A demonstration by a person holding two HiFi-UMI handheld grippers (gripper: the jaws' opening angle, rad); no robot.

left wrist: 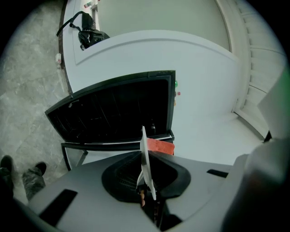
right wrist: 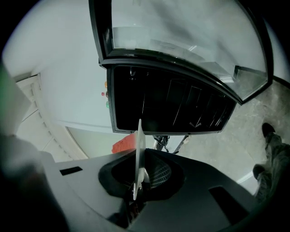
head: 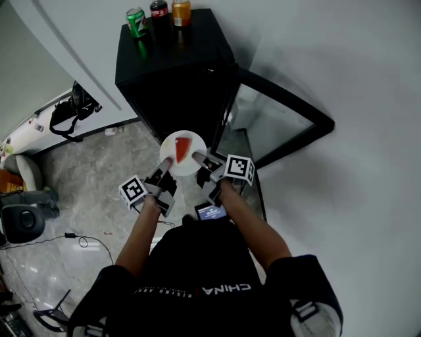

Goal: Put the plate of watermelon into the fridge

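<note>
The black fridge [head: 174, 66] at upper centre stands open, and the way from the plate [head: 182, 153] into its dark cavity is clear. Wire racks [right wrist: 181, 106] cross that cavity. The glass door [head: 283, 125] swings out right of centre and walls off that side, just beside the right gripper [head: 199, 158]. Left of the left gripper [head: 164, 164], bare marble floor [head: 99, 171] leaves room. Three cans [head: 158, 9] crowd the fridge's top.

The round white plate [head: 170, 149], red watermelon wedge [head: 182, 149] on it, sits between the left gripper [head: 166, 164] and right gripper [head: 198, 160], before the black fridge [head: 174, 72], whose glass door [head: 283, 122] stands open rightward, three drink cans [head: 159, 9] on top.
</note>
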